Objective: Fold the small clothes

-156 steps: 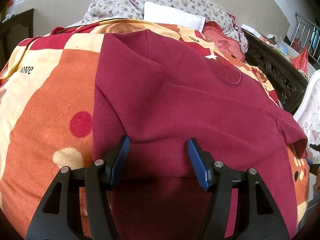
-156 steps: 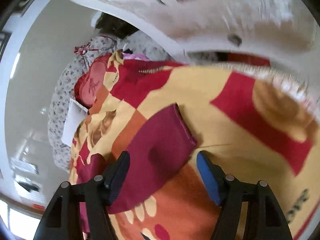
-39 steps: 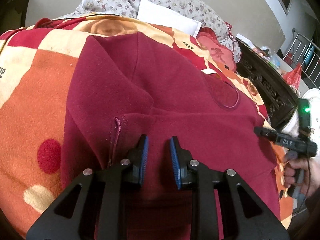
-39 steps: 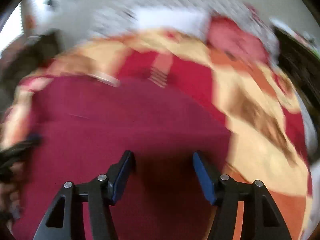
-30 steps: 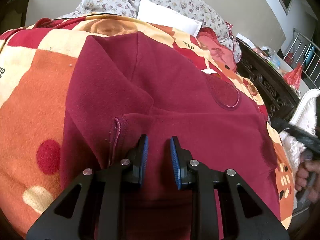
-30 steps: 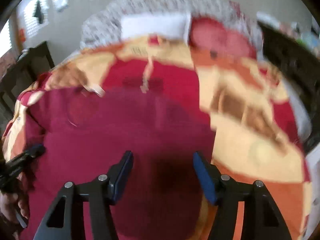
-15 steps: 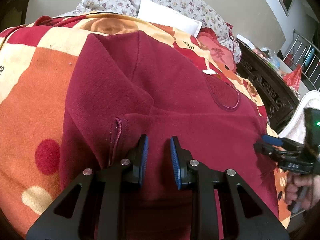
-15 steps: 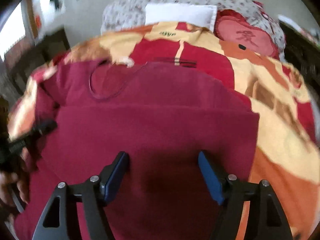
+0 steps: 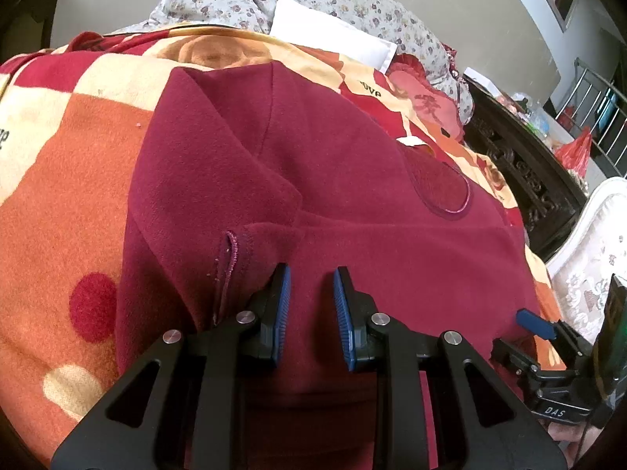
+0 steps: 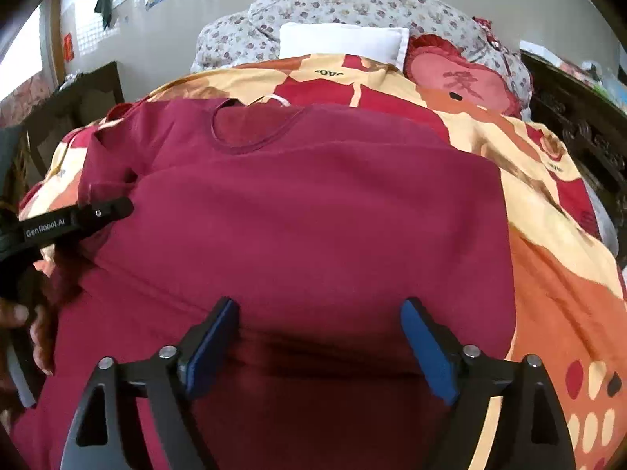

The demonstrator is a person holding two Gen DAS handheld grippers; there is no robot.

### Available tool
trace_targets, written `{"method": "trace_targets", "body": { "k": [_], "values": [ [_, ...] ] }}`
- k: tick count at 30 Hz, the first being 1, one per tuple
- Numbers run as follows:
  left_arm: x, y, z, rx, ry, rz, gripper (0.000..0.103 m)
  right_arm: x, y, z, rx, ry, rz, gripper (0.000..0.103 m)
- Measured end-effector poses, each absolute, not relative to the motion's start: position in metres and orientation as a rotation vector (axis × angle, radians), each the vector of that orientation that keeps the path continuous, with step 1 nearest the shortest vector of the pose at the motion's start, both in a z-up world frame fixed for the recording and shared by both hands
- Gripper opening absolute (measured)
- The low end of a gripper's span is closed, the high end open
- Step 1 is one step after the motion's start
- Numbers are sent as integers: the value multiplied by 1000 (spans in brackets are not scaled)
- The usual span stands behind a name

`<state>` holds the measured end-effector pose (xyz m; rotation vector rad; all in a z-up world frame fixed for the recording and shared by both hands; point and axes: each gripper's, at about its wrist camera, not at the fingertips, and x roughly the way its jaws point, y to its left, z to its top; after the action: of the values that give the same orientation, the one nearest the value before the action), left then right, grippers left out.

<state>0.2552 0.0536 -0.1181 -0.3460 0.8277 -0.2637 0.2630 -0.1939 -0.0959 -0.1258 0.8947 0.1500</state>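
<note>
A maroon sweater [image 9: 352, 180] lies spread on a bed with an orange, red and cream blanket [image 9: 58, 196]. Its near part is folded up over the body, and a sleeve cuff seam [image 9: 229, 266] shows beside my left gripper [image 9: 311, 305]. That gripper's jaws are narrow, shut on the sweater's fabric near the left side. In the right wrist view the sweater [image 10: 313, 203] fills the middle, its neckline [image 10: 250, 125] at the far end. My right gripper [image 10: 319, 337] hovers low over the near right part, jaws opening wide, fabric below them but not pinched.
Floral bedding, a white pillow [image 10: 341, 43] and a red heart cushion [image 10: 462, 78] lie at the bed's head. Dark carved wooden furniture [image 9: 529, 172] and a white chair [image 9: 588, 254] stand on the right. A person's hand [image 10: 39, 329] holds the left gripper.
The right gripper has come down closer to the sweater's near right part and its jaws have spread wider. The left gripper has kept its narrow grip and has not moved.
</note>
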Motion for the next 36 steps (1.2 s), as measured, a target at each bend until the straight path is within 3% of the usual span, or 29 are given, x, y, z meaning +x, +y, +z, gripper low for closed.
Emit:
{"method": "trace_targets", "body": {
  "k": [1,2,3,5,6,10,12,19,22,28,36],
  "values": [
    [255,52,-117,-337,828,-267,25,263,-194,-96,-126,892,151,86],
    [255,50,-116,-335,828,-282,37,263,-195,-96,-123,889,153,86],
    [255,48,-115,-332,823,-320,58,261,-195,-96,-119,884,156,86],
    [254,38,-111,-299,819,-413,83,257,-194,-96,-116,877,158,86],
    [254,30,-110,-262,824,-421,86,258,-194,-96,-120,877,156,86],
    [255,1,-110,-75,857,-348,90,256,-194,-96,-123,870,154,87],
    [256,-8,-112,-15,867,-346,99,256,-193,-97,-127,869,152,87],
    [257,-17,-117,54,914,-319,100,258,-193,-97,-124,893,160,89],
    [250,-10,-102,45,987,-326,100,247,-190,-94,-193,1008,161,89],
    [164,58,-66,-110,940,-351,100,159,-214,-84,-168,1114,200,88],
    [36,123,-89,-157,1024,-295,100,0,-251,-27,-33,857,216,88]
  ]
}}
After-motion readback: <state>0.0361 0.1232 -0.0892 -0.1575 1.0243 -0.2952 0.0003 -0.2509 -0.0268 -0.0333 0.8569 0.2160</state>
